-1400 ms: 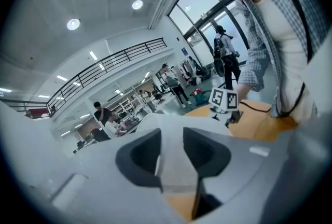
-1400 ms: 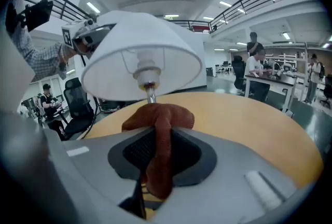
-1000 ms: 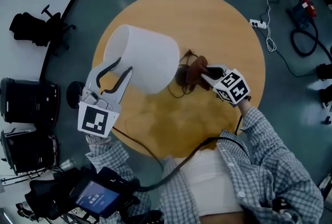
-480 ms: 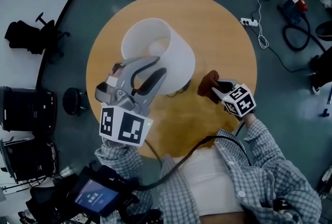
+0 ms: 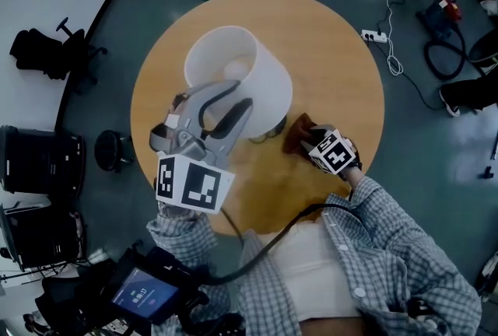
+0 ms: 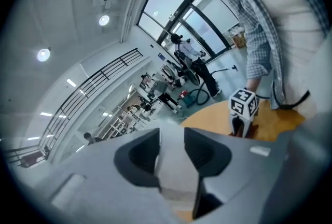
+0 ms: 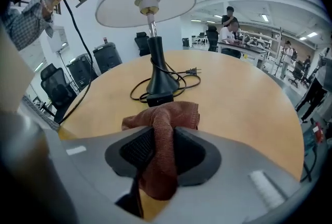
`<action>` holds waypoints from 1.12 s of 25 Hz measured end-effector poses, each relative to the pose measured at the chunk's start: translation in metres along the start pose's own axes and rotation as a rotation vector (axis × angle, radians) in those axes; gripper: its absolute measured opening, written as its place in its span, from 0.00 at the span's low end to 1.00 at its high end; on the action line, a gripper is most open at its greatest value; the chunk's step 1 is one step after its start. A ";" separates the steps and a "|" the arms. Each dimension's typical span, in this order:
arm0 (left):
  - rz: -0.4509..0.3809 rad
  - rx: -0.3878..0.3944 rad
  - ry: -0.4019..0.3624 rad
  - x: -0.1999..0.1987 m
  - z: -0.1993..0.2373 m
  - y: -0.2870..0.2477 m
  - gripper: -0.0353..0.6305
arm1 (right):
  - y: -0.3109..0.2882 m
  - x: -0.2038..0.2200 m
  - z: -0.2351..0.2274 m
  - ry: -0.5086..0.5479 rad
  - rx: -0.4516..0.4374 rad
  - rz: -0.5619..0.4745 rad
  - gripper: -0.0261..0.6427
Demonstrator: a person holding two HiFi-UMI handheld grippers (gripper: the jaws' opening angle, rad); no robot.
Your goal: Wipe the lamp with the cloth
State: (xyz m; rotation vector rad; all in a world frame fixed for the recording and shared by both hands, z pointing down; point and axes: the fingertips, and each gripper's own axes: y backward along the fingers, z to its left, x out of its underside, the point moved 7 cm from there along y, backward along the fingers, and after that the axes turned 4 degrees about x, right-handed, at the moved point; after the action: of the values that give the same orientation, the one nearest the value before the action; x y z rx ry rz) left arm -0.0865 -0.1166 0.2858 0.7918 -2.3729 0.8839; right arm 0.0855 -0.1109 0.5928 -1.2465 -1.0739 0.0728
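White-shaded, black-stemmed table lamp point(image 5: 261, 66) now stands upright toward the middle of the round wooden table point(image 5: 342, 47). A second ago it was tipped over to the left, its shade leaning away from its foot. The left gripper point(image 5: 243, 93) has come across with it and is clamped on the shade's rim — its own view shows the white shade wall filling the gap between the two pads.

The rust-brown terry cloth point(image 5: 296, 132) was up against the lamp's stem a second ago. It has since been drawn back and lowered. Its front fold now lies on the tabletop just beside the black conical base point(image 7: 159, 82) and the looped black cord point(image 7: 188, 79).

The right gripper point(image 5: 306, 140) has just been easing its jaws apart, yet the bunched cloth sits between them and touches both pads. I read that as a slackened pinch, not a release.

Judging from this, the pass over the lower lamp looks finished and the lamp is back on its foot. The loosening grip suggests one of two things — the cloth is being set down, which would close the wiping, or it is being re-gathered for the shade. For the shade, the left gripper's hold on the rim already steadies the lamp.
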 end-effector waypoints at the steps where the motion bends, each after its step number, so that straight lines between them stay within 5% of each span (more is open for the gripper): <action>1: 0.001 -0.005 0.001 0.000 0.000 0.001 0.27 | 0.000 0.000 0.001 0.000 -0.001 -0.002 0.25; 7: -0.043 -0.039 0.040 -0.004 0.005 0.005 0.33 | -0.003 0.002 0.002 -0.005 -0.022 -0.015 0.39; 15: -0.124 -0.109 0.143 -0.008 0.010 0.025 0.33 | 0.015 -0.001 -0.007 -0.039 0.006 -0.070 0.41; 20: -0.166 -0.178 0.228 -0.005 0.008 0.047 0.11 | 0.047 -0.011 -0.021 -0.047 0.089 -0.175 0.23; 23: -0.202 -0.182 0.363 0.004 -0.009 0.058 0.06 | 0.070 -0.015 -0.022 -0.052 0.121 -0.284 0.05; 25: -0.237 -0.164 0.474 0.011 -0.026 0.060 0.06 | 0.087 -0.022 -0.015 -0.077 0.107 -0.376 0.05; 28: -0.225 -0.099 0.544 0.025 -0.062 0.051 0.06 | 0.109 -0.033 0.002 -0.124 0.075 -0.505 0.05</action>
State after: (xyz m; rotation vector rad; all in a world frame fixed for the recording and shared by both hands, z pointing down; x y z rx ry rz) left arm -0.1232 -0.0500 0.3217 0.6601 -1.7995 0.7632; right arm 0.1193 -0.0867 0.4863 -0.8829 -1.4525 -0.1965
